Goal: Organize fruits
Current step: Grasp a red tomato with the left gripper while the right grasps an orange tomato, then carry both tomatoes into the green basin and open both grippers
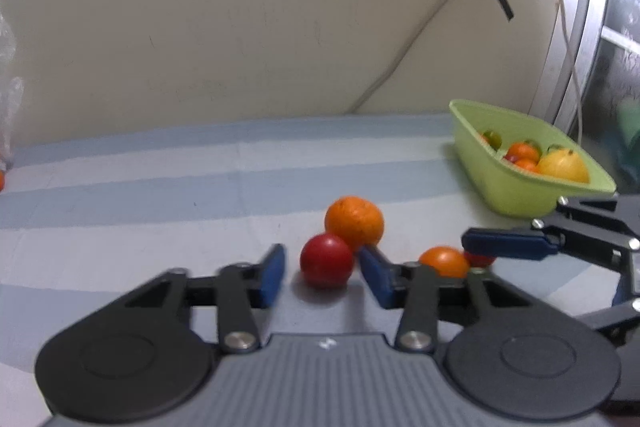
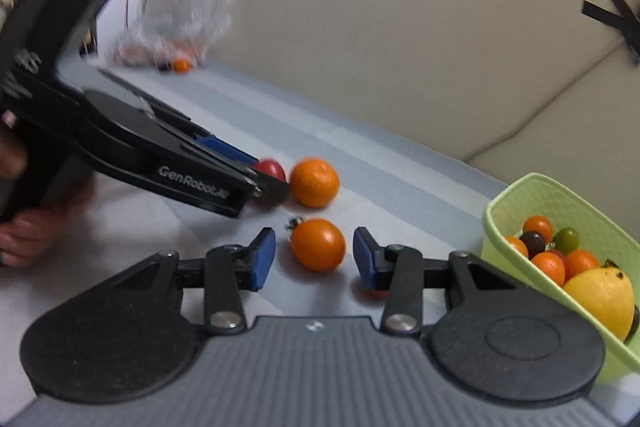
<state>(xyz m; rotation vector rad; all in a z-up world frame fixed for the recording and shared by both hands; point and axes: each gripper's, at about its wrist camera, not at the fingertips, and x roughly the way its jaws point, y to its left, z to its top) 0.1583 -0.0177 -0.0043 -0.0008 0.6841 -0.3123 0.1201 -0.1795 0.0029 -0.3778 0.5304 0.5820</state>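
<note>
My left gripper (image 1: 323, 277) stands open on the striped cloth with a red round fruit (image 1: 326, 259) between its blue fingers, neither pad touching it. A large orange (image 1: 354, 225) sits right behind the red fruit. My right gripper (image 2: 314, 259) is open around a smaller orange fruit (image 2: 318, 245) that has a dark stem. A small red fruit (image 2: 372, 293) lies half hidden under its right finger. One blue finger (image 1: 508, 245) of the right gripper shows in the left wrist view. The green basket (image 2: 504, 219) at the right holds several small fruits and a yellow one.
A clear plastic bag (image 2: 188, 15) with more fruit lies at the far end of the table by the wall, an orange fruit (image 2: 181, 65) beside it. A person's hand (image 2: 20, 227) holds the left gripper's handle. White cables run down the wall (image 1: 400, 55).
</note>
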